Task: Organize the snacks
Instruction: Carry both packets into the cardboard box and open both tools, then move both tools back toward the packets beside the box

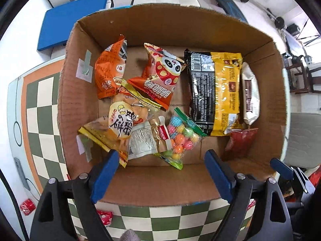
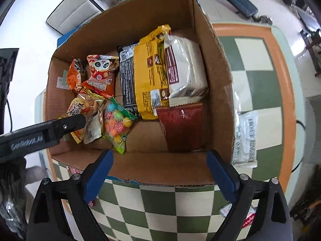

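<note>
Both claws gape wide and empty over the near rim of the box (image 1: 140, 182). The snacks (image 1: 156, 92) lie inside, beyond the left claw (image 1: 160, 172) and right claw (image 2: 158, 172); a white packet (image 2: 245, 138) seemingly lies outside.

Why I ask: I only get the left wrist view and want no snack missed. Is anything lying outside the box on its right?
Observer: Yes. A clear printed packet stands against the outer right wall of the cardboard box, on the checked tablecloth.
Operator: Could the right gripper take it, or is it carrying something?
Observer: The right gripper holds nothing. Its jaws are wide open above the box's near wall, and the packet is just to its right.
</note>
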The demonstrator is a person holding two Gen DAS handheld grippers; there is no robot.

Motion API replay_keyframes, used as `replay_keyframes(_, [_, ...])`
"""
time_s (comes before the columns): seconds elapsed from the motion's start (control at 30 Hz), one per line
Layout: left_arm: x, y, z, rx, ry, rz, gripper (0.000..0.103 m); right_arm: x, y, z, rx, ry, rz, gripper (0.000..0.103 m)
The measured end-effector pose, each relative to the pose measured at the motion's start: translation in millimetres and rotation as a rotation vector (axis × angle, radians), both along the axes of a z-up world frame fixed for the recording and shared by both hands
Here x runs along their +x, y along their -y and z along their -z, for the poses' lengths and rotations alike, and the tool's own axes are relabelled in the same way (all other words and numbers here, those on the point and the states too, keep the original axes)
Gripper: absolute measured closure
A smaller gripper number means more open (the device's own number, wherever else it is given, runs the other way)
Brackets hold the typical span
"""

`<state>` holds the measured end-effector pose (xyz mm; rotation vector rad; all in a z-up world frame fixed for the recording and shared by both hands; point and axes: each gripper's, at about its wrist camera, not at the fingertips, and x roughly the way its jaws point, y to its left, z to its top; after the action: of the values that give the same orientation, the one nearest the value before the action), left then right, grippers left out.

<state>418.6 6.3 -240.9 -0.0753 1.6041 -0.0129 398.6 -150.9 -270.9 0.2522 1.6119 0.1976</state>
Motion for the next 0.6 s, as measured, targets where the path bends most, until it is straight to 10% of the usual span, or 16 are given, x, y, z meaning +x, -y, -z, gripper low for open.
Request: replay_keyframes(0.6, [-83, -19, -93, -0.025, 0.287, -0.007, 0.004, -45, -17, -87, -0.027, 0.18, -0.005, 0.006])
